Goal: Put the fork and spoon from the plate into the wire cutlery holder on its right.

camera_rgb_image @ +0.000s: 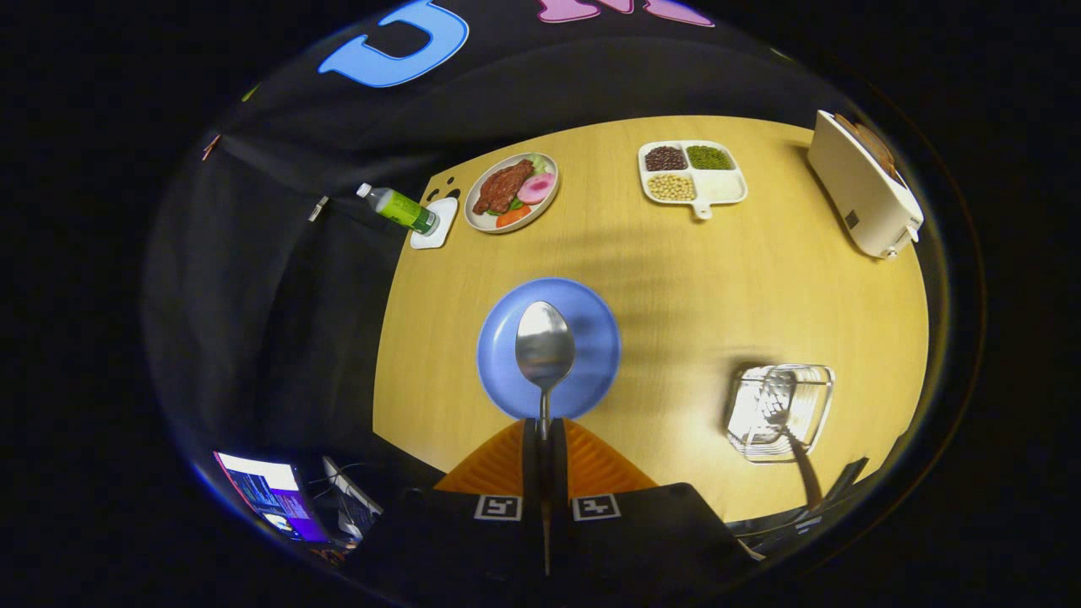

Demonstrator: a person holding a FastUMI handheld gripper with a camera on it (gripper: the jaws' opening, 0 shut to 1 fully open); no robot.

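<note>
My gripper [545, 439] is shut on the handle of a metal spoon [545, 346], whose bowl sticks out ahead of the fingers, raised above the blue plate [591, 325]. The plate lies on the wooden table directly below the spoon. To the plate's right stands the wire cutlery holder [781, 409], seen from above, with a fork [777, 405] standing in it, tines up.
Far across the table are a plate of food [511, 192], a divided tray of beans [692, 173], a white toaster [866, 196] at the far right, and a green bottle [401, 209] on a white coaster at the left edge. A screen [270, 498] glows below the table's near-left corner.
</note>
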